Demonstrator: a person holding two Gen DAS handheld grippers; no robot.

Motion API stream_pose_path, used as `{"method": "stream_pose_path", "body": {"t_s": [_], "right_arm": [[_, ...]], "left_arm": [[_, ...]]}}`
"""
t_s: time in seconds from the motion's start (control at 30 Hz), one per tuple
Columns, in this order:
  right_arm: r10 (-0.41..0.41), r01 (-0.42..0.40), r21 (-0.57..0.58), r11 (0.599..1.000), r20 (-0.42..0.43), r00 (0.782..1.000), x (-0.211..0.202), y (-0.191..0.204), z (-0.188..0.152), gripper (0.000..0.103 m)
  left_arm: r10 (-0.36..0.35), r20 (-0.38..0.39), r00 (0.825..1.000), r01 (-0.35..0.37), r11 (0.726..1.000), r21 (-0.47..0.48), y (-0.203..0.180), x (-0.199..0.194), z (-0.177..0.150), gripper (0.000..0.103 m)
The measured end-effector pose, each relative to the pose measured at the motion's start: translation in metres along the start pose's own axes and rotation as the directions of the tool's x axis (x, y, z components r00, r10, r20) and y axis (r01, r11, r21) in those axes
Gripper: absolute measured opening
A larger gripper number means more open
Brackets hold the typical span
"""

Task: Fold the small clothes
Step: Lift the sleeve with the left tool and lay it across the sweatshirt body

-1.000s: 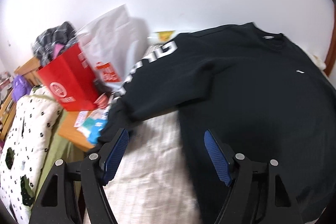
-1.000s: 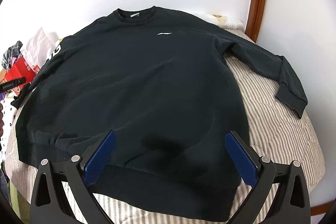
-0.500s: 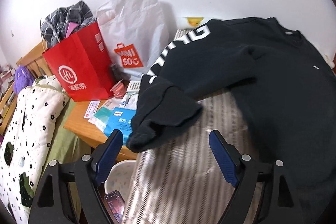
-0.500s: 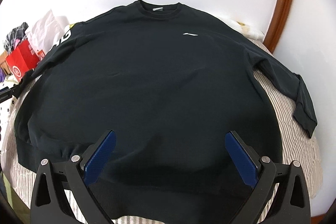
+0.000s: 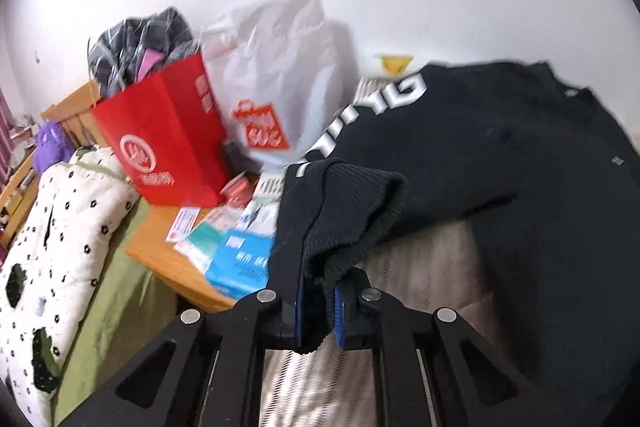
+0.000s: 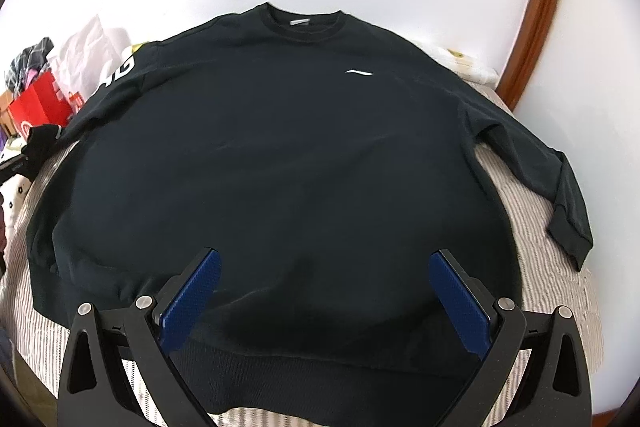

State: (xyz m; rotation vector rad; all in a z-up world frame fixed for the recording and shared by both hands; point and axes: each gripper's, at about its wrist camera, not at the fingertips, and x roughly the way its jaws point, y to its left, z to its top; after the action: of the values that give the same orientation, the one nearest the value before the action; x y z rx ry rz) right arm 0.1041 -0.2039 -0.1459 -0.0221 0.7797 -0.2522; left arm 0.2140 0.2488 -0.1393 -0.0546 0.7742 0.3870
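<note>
A black sweatshirt point(image 6: 280, 163) lies flat, front up, on a striped bed cover point(image 6: 560, 291). It has a small white chest logo and white letters on one sleeve. Its other sleeve point(image 6: 560, 187) lies stretched to the right. My left gripper point(image 5: 318, 311) is shut on the ribbed cuff point(image 5: 344, 219) of the lettered sleeve at the bed's left edge. The cuff is lifted off the bed. My right gripper point(image 6: 324, 299) is open and empty, hovering over the sweatshirt's lower middle, near the hem.
A wooden side table point(image 5: 160, 247) by the bed holds a red paper bag point(image 5: 160, 131), a white plastic bag point(image 5: 280, 83) and packets. A dotted quilt point(image 5: 52, 235) lies to the left. A white wall and brown wooden frame point(image 6: 536, 27) stand behind the bed.
My left gripper has moved onto the sleeve cuff and closed on it; before, it was open. My right gripper stays open and has barely shifted over the sweatshirt.
</note>
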Motion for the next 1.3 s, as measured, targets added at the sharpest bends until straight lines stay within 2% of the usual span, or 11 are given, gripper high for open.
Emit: {"method": "stream_pose_path", "body": {"t_s": [0.13,0.3,0.43,0.6,0.73,0.9,1.03,1.1,1.17,1.3], "right_arm": [[-0.003,0.002,0.016,1.0,0.024,1.0,-0.001,-0.016,0.005,0.102],[0.018,-0.021,0.056,0.998,0.056,0.998,-0.003,-0.043,0.011,0.102],[0.026,-0.033,0.087,0.996,0.084,0.996,-0.007,-0.07,0.014,0.101],[0.038,-0.044,0.102,0.994,0.064,0.997,-0.003,-0.093,0.007,0.099],[0.042,-0.049,0.138,0.989,0.049,0.998,0.0,-0.114,-0.003,0.099],[0.028,-0.033,0.163,0.986,0.031,0.999,0.006,-0.134,-0.017,0.098],[0.023,-0.023,0.179,0.984,0.003,1.0,0.015,-0.149,-0.031,0.098],[0.024,-0.021,0.191,0.981,-0.01,1.0,0.019,-0.156,-0.035,0.098],[0.024,-0.019,0.205,0.979,-0.022,0.999,0.022,-0.163,-0.041,0.098],[0.029,-0.02,0.219,0.976,-0.035,0.999,0.023,-0.17,-0.048,0.098]], "left_arm": [[-0.075,0.037,0.996,0.075,0.997,0.005,-0.028,-0.025,0.029,0.01],[-0.12,0.1,0.988,0.114,0.992,0.063,-0.085,-0.049,0.06,0.01],[-0.204,0.122,0.971,0.191,0.975,0.11,-0.143,-0.063,0.08,0.01],[-0.299,0.116,0.947,0.274,0.942,0.193,-0.224,-0.075,0.087,0.01],[-0.358,0.078,0.931,0.33,0.912,0.244,-0.289,-0.075,0.082,0.01],[-0.43,0.004,0.903,0.411,0.864,0.29,-0.362,-0.068,0.057,0.01],[-0.51,-0.066,0.858,0.506,0.814,0.285,-0.409,-0.066,0.042,0.01],[-0.532,-0.092,0.842,0.533,0.792,0.298,-0.432,-0.068,0.035,0.01],[-0.526,-0.112,0.843,0.532,0.783,0.322,-0.451,-0.068,0.029,0.01],[-0.489,-0.132,0.862,0.5,0.78,0.378,-0.48,-0.062,0.016,0.011]]}}
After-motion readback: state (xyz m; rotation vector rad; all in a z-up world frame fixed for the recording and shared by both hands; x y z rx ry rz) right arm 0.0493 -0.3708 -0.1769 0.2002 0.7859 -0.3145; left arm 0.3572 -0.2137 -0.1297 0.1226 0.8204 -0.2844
